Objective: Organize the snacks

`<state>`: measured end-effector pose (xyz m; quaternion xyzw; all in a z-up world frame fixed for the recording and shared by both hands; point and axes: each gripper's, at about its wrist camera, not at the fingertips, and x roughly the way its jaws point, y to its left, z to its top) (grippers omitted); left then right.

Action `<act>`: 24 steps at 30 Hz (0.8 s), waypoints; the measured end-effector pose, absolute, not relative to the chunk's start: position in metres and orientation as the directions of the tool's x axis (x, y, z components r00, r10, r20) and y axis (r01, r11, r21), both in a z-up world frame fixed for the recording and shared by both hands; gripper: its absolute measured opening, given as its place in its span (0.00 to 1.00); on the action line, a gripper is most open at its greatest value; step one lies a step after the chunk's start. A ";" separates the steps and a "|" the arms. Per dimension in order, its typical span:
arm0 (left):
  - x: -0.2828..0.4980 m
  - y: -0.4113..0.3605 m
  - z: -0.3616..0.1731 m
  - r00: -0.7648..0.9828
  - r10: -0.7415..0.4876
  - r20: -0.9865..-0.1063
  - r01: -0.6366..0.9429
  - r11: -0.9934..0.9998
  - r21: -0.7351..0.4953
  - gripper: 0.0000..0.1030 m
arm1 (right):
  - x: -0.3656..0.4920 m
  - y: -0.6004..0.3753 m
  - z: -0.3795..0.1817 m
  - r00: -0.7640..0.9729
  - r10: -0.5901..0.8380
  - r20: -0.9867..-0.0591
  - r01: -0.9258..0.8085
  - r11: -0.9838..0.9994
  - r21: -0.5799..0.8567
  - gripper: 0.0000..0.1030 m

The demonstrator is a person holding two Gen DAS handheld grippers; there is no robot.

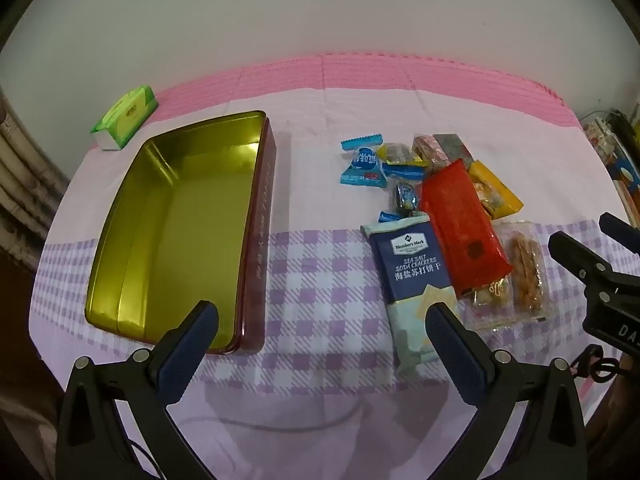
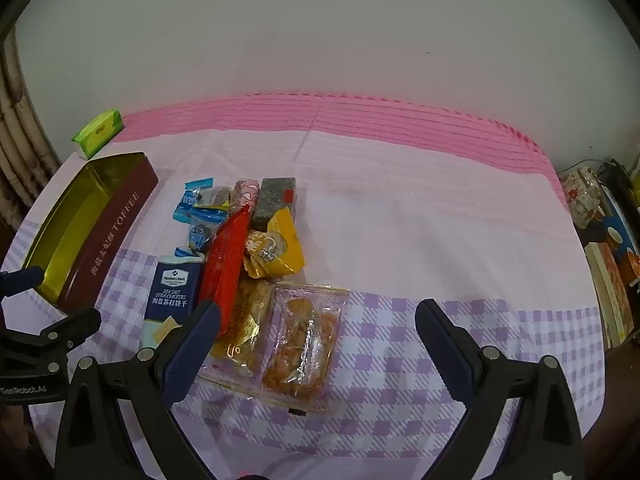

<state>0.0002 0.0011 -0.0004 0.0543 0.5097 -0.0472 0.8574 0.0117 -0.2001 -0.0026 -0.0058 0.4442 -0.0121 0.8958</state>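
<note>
Tin (image 1: pixel 256 240) — gold inside, maroon outside. Cloth (image 2: pixel 400 240) — pale pink, deeper pink stripes along the far edge, purple checks toward the near edge. Cracker packet (image 1: pixel 416 264) navy; long wrapper (image 1: pixel 460 220) red; tissue pack (image 1: pixel 124 122) green.

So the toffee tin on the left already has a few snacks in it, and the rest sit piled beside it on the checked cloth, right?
Not quite: the toffee tin is empty, as the left wrist view shows, with its gold floor bare. All the snacks, such as the soda crackers, still sit piled beside it on the checked cloth.
</note>
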 end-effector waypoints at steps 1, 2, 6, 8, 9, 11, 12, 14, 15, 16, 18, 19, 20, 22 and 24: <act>0.000 0.002 0.000 0.478 -0.021 -0.878 0.136 0.989 0.050 1.00 | 0.012 -0.200 -0.003 0.605 -0.028 -0.796 0.017 1.000 -0.022 0.94; 0.000 0.002 0.000 0.481 -0.018 -0.877 0.138 0.989 0.055 1.00 | 0.013 -0.200 -0.003 0.600 -0.029 -0.799 0.019 1.000 -0.023 0.94; -0.005 0.005 -0.005 0.478 -0.035 -0.878 0.152 0.987 0.043 1.00 | 0.013 -0.199 -0.003 0.600 -0.027 -0.799 0.017 1.000 -0.022 0.94; -0.006 0.011 -0.006 0.473 -0.032 -0.881 0.147 0.988 0.043 1.00 | 0.014 -0.204 -0.007 0.597 -0.025 -0.802 0.019 1.000 -0.017 0.94; -0.005 0.005 -0.006 0.463 -0.018 -0.886 0.147 0.988 0.057 1.00 | 0.014 -0.204 -0.008 0.597 -0.025 -0.802 0.018 1.000 -0.018 0.94; -0.002 0.003 -0.003 0.451 -0.012 -0.892 0.151 0.986 0.064 1.00 | 0.014 -0.205 -0.010 0.597 -0.026 -0.802 0.017 1.000 -0.019 0.94; -0.003 0.005 -0.002 0.456 -0.008 -0.890 0.145 0.987 0.066 1.00 | 0.014 -0.204 -0.007 0.597 -0.026 -0.802 0.022 1.000 -0.016 0.94; -0.003 0.008 0.000 0.461 -0.004 -0.887 0.138 0.988 0.067 1.00 | 0.015 -0.204 -0.008 0.596 -0.027 -0.802 0.023 1.000 -0.016 0.94; -0.002 0.007 -0.001 0.462 -0.001 -0.887 0.138 0.988 0.071 1.00 | 0.014 -0.204 -0.007 0.596 -0.027 -0.802 0.022 1.000 -0.016 0.94; -0.002 0.007 -0.001 0.466 0.009 -0.885 0.132 0.988 0.080 0.99 | 0.014 -0.204 -0.007 0.597 -0.026 -0.802 0.022 1.000 -0.016 0.94; -0.002 0.007 -0.002 0.462 0.009 -0.887 0.136 0.987 0.082 0.99 | 0.014 -0.204 -0.007 0.597 -0.026 -0.802 0.023 1.000 -0.015 0.94; -0.002 0.008 -0.004 0.457 0.006 -0.889 0.137 0.988 0.077 0.99 | 0.014 -0.204 -0.007 0.596 -0.026 -0.802 0.023 1.000 -0.015 0.94; -0.002 0.008 -0.004 0.455 0.003 -0.890 0.139 0.987 0.074 0.98 | 0.015 -0.204 -0.008 0.596 -0.026 -0.802 0.023 1.000 -0.015 0.94; -0.003 0.007 -0.006 0.457 -0.004 -0.890 0.147 0.987 0.072 0.95 | 0.013 -0.203 -0.009 0.596 -0.025 -0.802 0.023 1.000 -0.014 0.94; -0.004 0.005 -0.006 0.458 -0.020 -0.889 0.161 0.985 0.061 0.95 | 0.013 -0.203 -0.008 0.595 -0.024 -0.803 0.023 1.000 -0.014 0.94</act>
